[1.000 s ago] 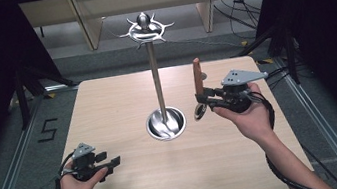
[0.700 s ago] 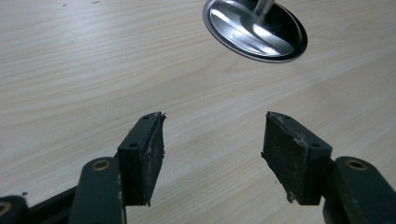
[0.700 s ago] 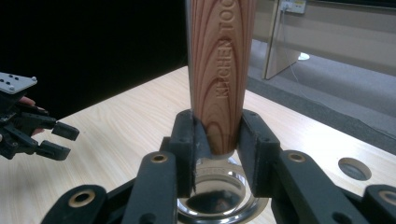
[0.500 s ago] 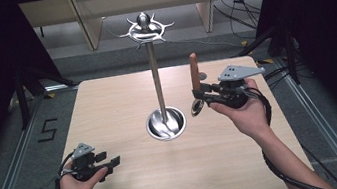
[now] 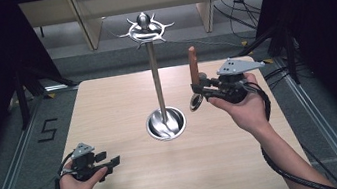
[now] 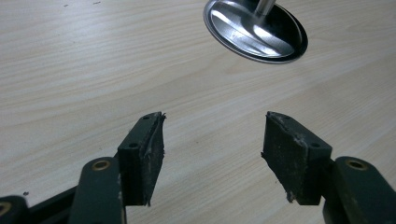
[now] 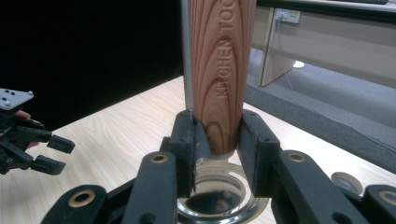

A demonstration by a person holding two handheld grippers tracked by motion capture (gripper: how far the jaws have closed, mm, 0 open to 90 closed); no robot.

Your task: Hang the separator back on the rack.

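Right gripper (image 5: 200, 91) raised above the worktop (image 5: 121, 96), right of the stand (image 5: 157, 83), fingers (image 7: 254, 140) clamped on the utensil (image 5: 194, 70) at the base of its upright wooden handle. Left gripper (image 5: 111, 162) low over the worktop's near-left part, fingers (image 6: 142, 156) spread wide, holding nothing, aimed toward the stand's round base.
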